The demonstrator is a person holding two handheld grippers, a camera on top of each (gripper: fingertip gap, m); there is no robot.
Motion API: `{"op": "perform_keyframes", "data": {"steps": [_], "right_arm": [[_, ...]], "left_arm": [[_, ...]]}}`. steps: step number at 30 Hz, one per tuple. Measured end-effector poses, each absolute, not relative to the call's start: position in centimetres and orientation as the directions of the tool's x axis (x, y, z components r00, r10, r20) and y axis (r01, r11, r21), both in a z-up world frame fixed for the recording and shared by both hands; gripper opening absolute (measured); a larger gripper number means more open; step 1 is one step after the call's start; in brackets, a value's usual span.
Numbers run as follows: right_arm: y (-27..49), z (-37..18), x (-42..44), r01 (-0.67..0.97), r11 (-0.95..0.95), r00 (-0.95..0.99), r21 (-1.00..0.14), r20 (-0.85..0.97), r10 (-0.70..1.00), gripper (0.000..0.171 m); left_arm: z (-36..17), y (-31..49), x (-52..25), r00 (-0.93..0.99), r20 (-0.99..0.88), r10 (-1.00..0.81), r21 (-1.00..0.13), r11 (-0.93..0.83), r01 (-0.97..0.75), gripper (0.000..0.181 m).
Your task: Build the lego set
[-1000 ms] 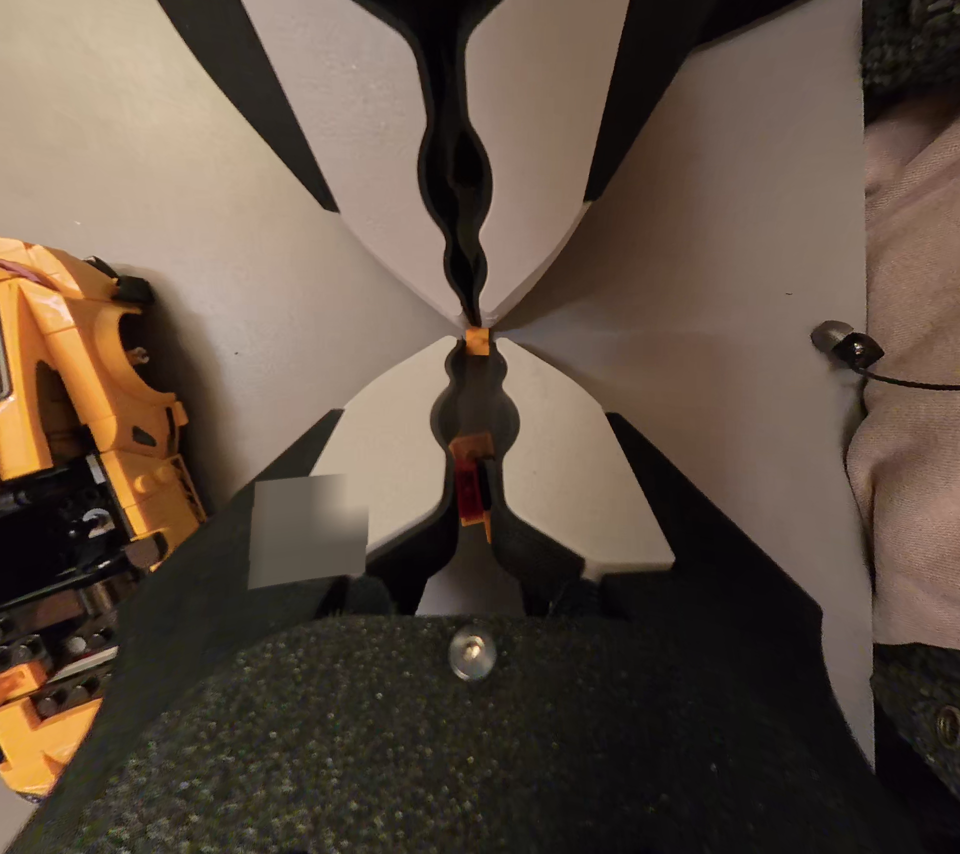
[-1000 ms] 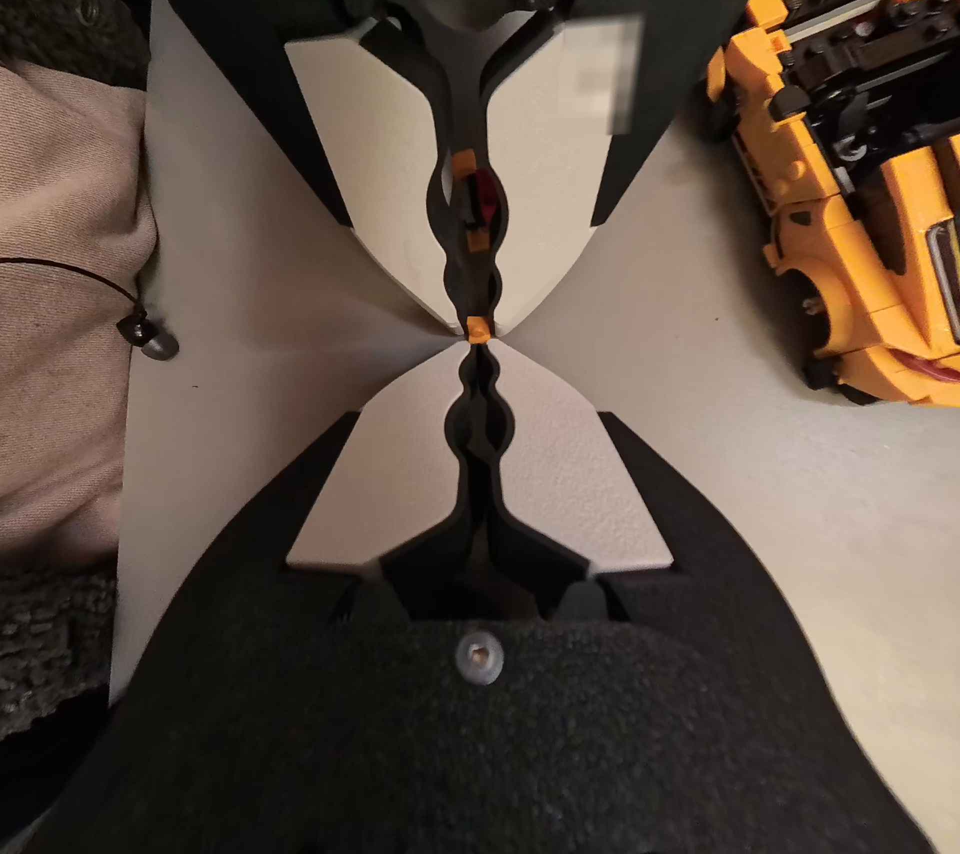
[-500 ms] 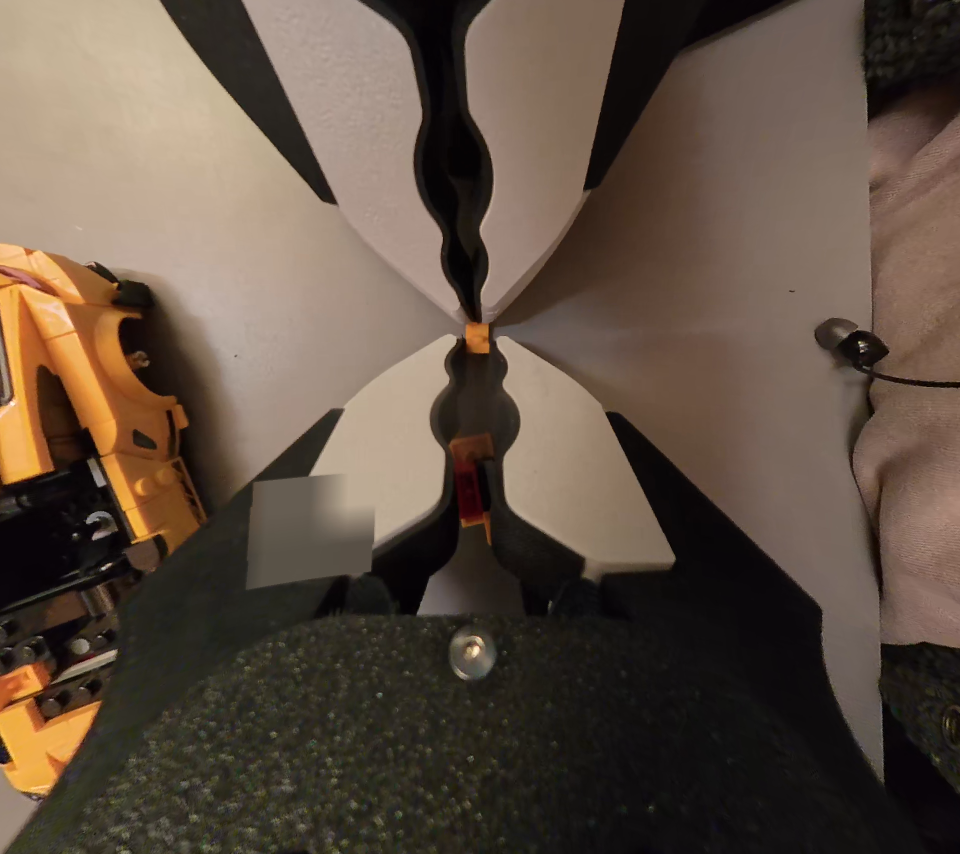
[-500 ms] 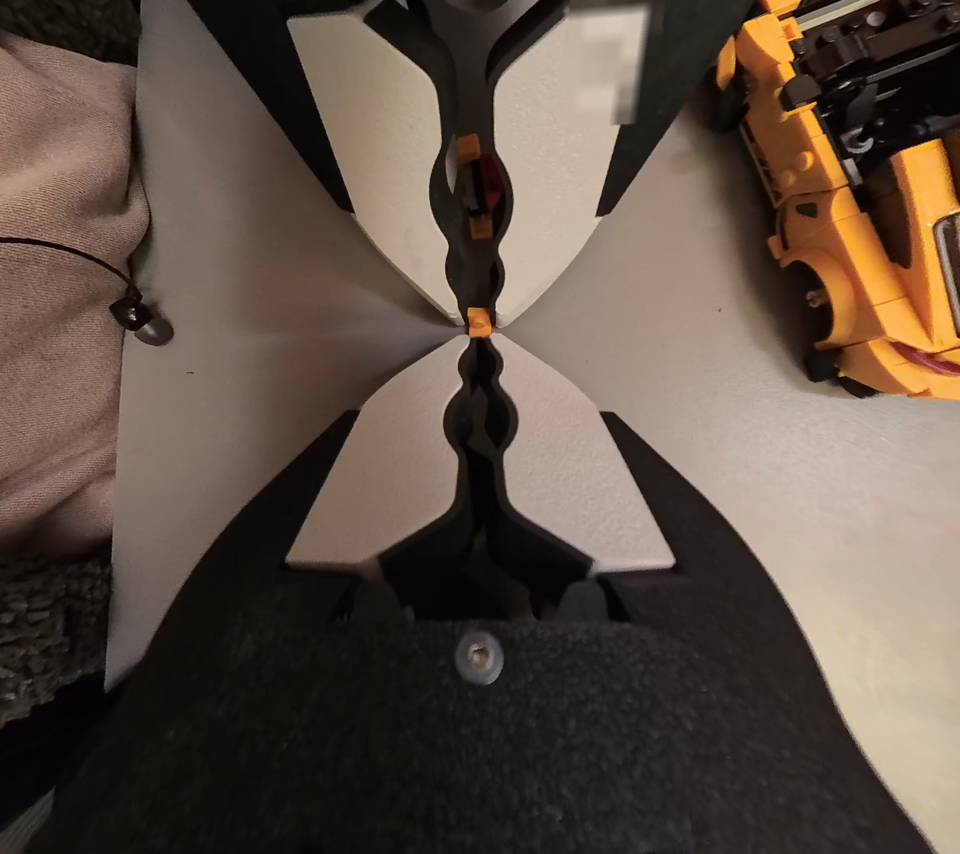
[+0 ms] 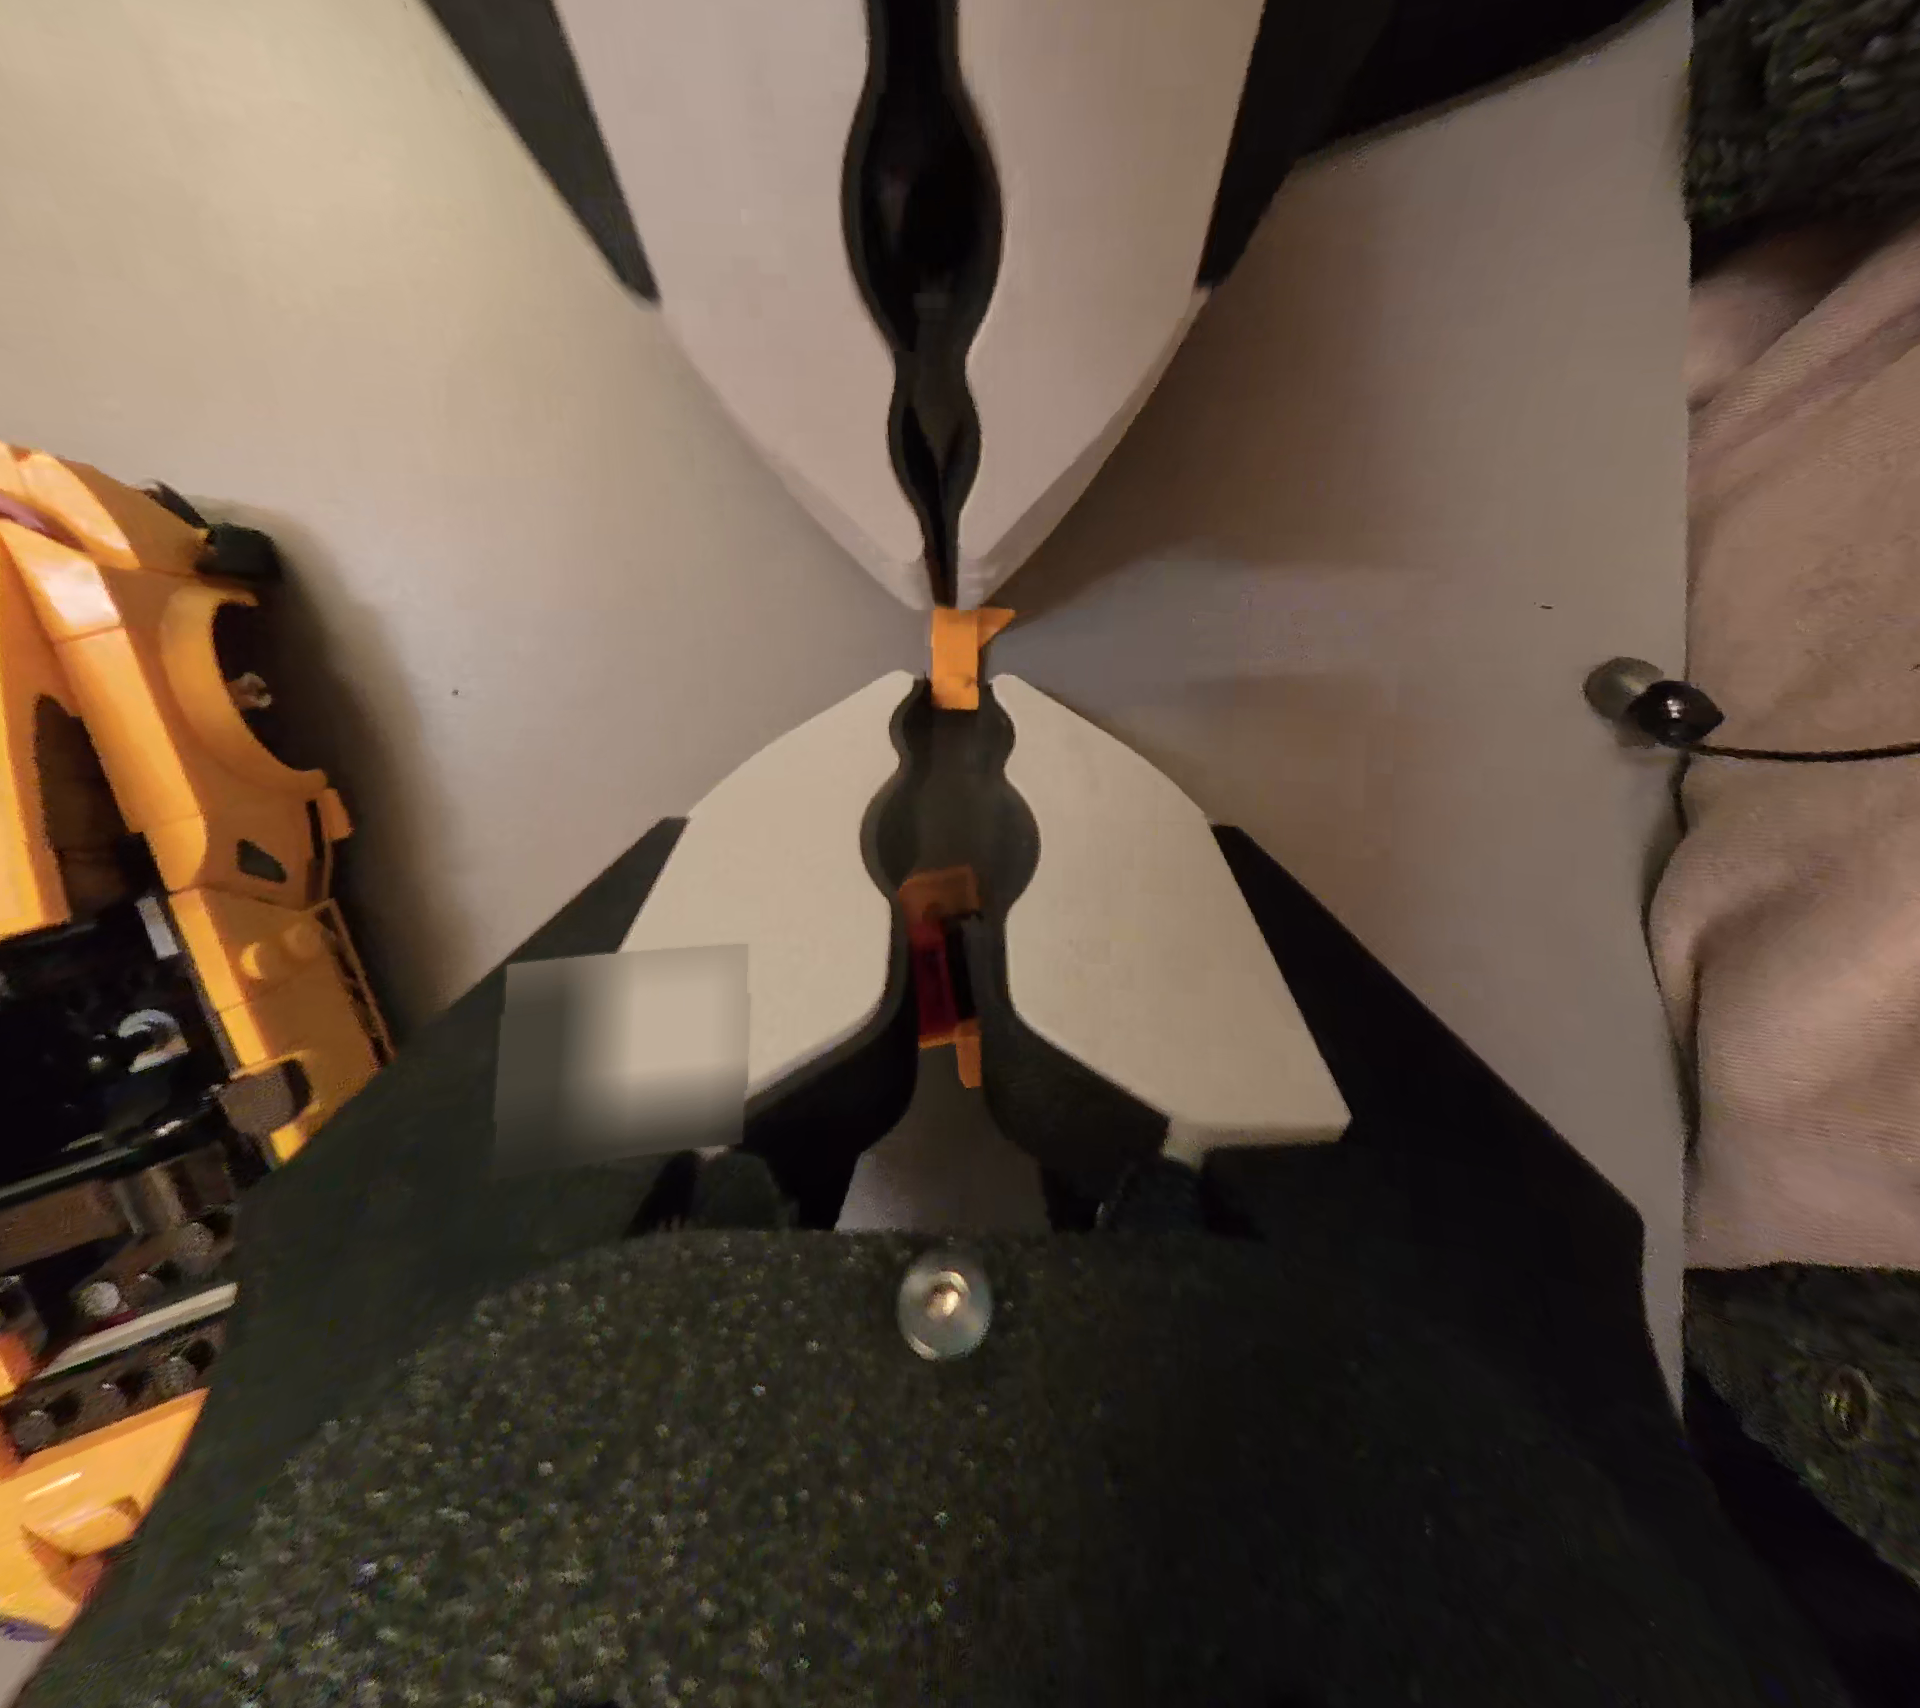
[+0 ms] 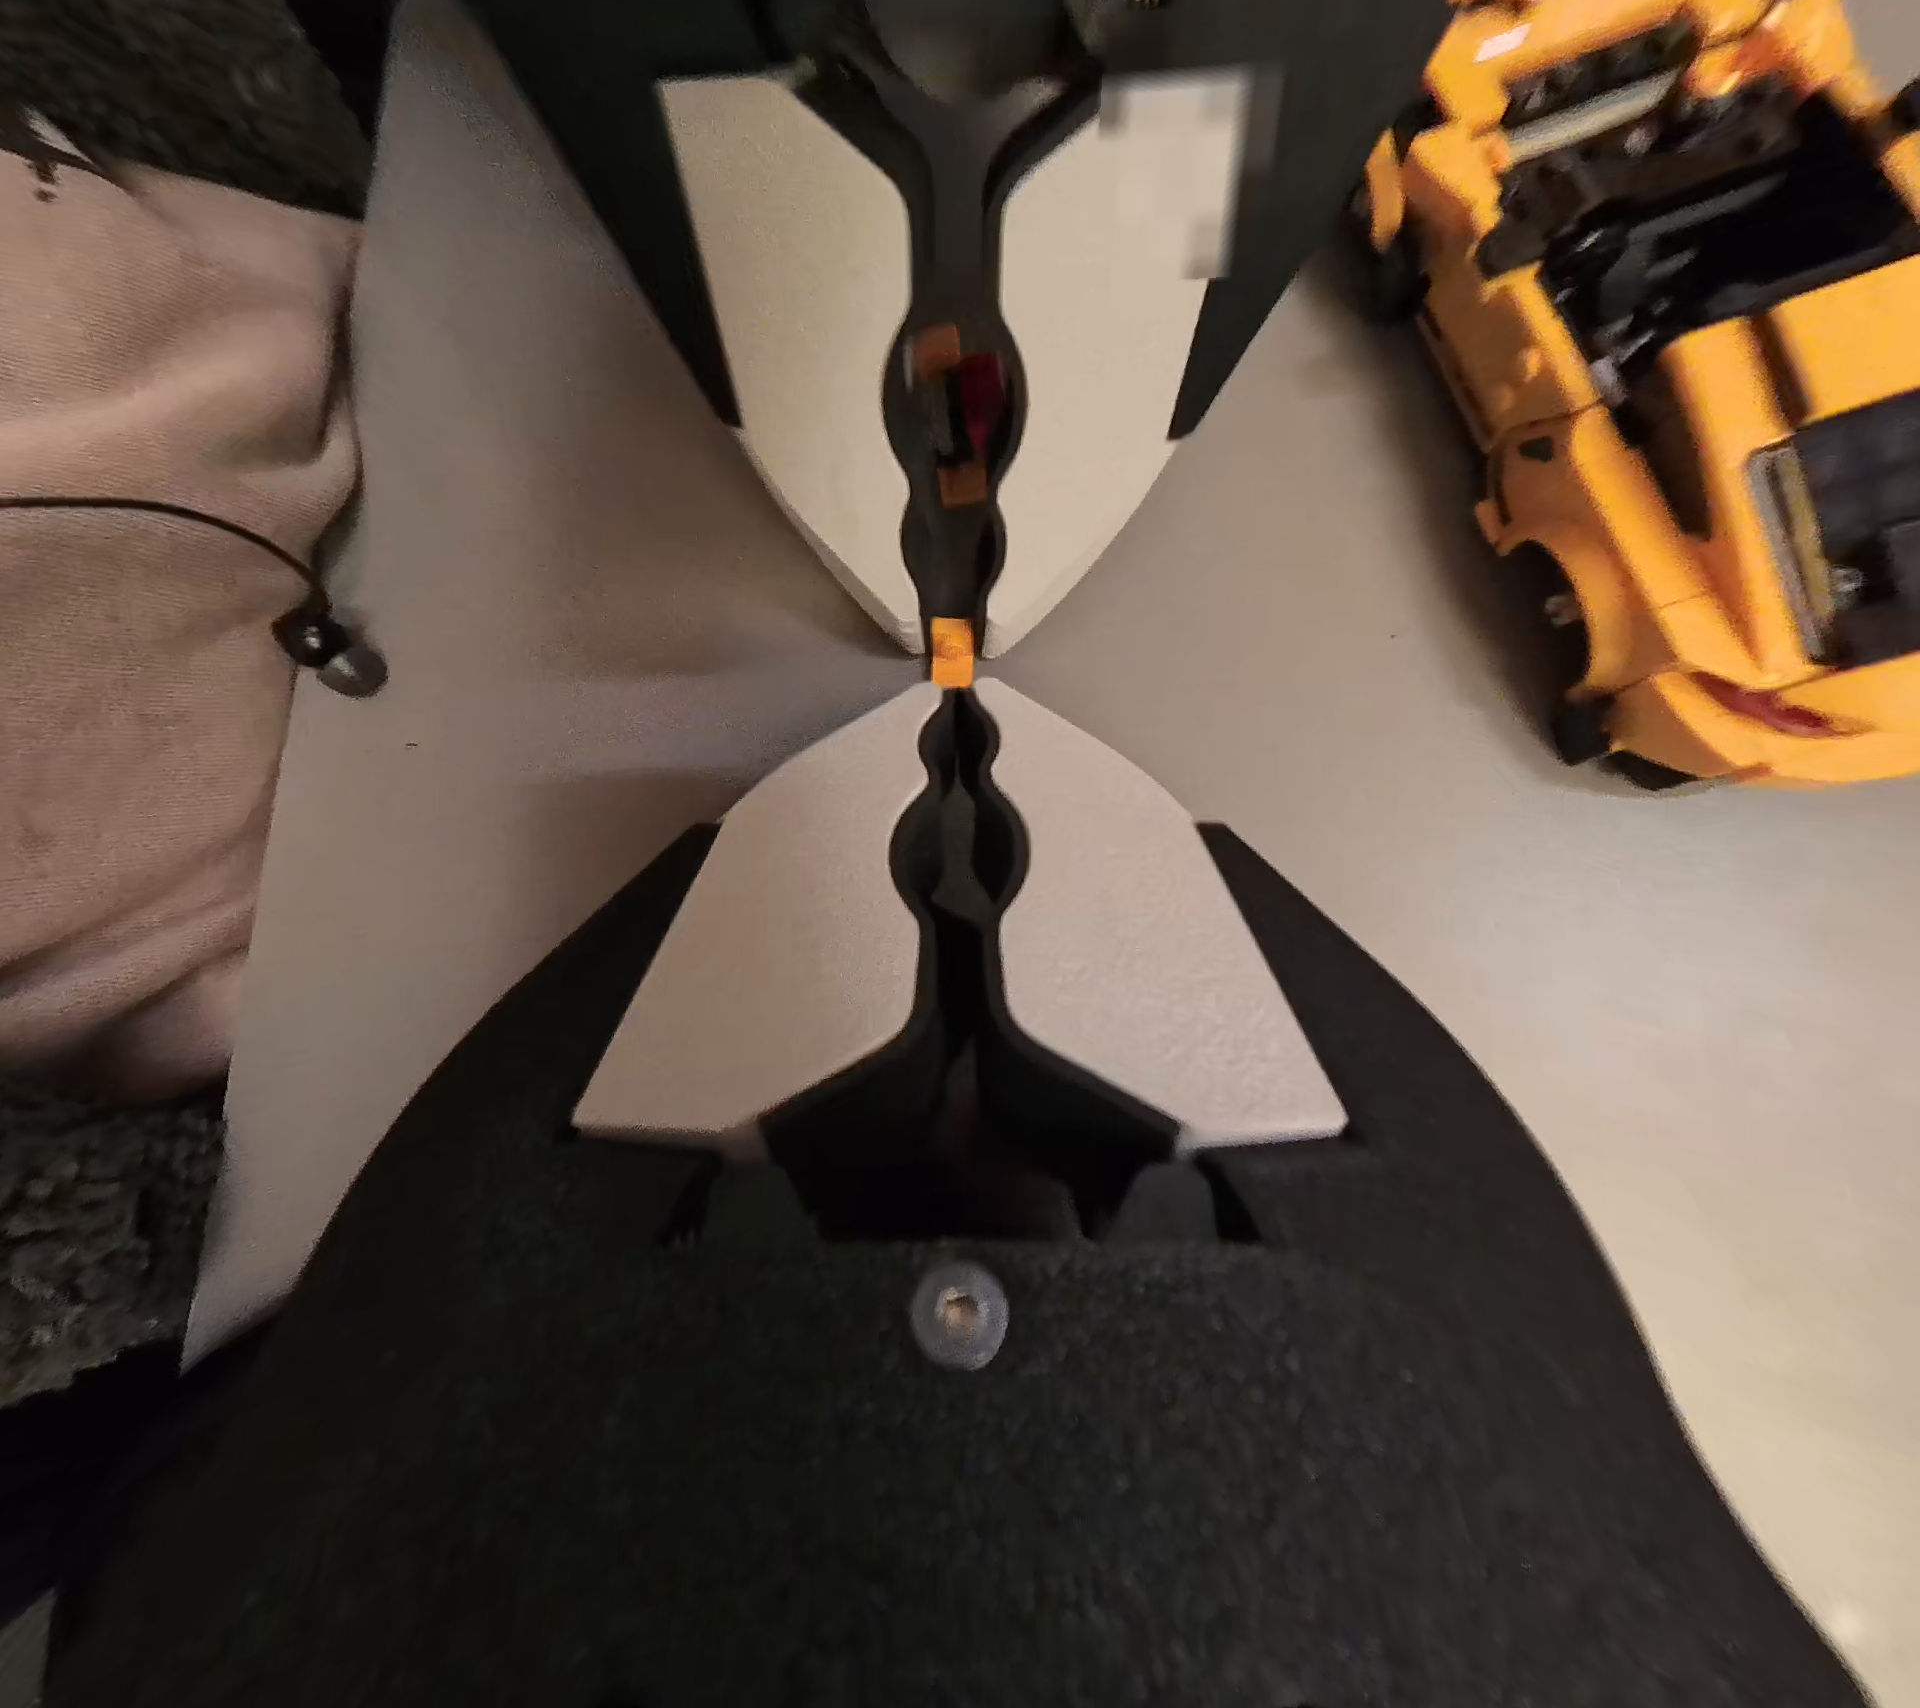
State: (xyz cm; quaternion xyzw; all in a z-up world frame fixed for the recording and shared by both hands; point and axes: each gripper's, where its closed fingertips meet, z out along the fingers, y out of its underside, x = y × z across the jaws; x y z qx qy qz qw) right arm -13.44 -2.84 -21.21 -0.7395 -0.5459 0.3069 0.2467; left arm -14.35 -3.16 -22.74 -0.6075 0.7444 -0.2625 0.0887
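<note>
The 2 grippers meet tip to tip above a pale grey table (image 5: 1351, 432). The left gripper (image 5: 954, 690) is clamped on a small orange piece (image 5: 956, 659), whose far end juts past its tips and reaches the tips of the right gripper (image 6: 954, 694). The right gripper's jaws are pressed together; whether they pinch the far end of that piece, I cannot tell. Deeper between the left gripper's fingers (image 5: 790, 910) sits an orange and red part (image 5: 943, 972), in the rounded hollow near the base.

The orange lego car (image 6: 1662, 370), partly built with black inner parts, rests on the table to the right in the right wrist view and at the left edge in the left wrist view, well apart from the tips. It is blurred in the right wrist view.

A blurred patch covers a spot on the left gripper's white finger; no writing can be read anywhere. A black cord with a small toggle (image 5: 1662, 713) lies at the table edge beside a person's pink garment (image 5: 1808, 723).
</note>
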Motion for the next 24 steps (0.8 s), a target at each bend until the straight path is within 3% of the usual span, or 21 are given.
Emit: {"op": "perform_keyframes", "data": {"steps": [8,10,12,17,24], "right_arm": [[-3.3,-20.9,-12.7,0.701,-0.015,0.084,-0.713,0.062,0.995,0.000],[-3.1,-20.6,-12.9,0.689,0.073,0.054,-0.721,0.152,0.987,0.028],[-2.9,-20.0,-13.1,0.668,0.171,0.027,-0.724,0.254,0.967,0.034],[-3.3,-17.5,-14.2,0.567,0.381,-0.038,-0.731,0.439,0.898,0.029],[-4.7,-14.5,-15.6,0.470,0.473,-0.083,-0.746,0.496,0.864,0.015]], "left_arm": [[-22.3,-3.0,-14.5,-0.262,0.249,-0.933,-0.507,0.105,-0.856,0.008],[-21.6,-3.0,-14.5,-0.264,0.302,-0.916,-0.534,0.067,-0.843,0.008],[-20.9,-3.1,-14.6,-0.274,0.371,-0.887,-0.556,0.025,-0.831,0.008],[-17.7,-4.3,-15.0,-0.359,0.598,-0.717,-0.617,-0.126,-0.777,0.008],[-13.8,-5.4,-15.5,-0.495,0.739,-0.456,-0.644,-0.263,-0.719,0.008]]}}
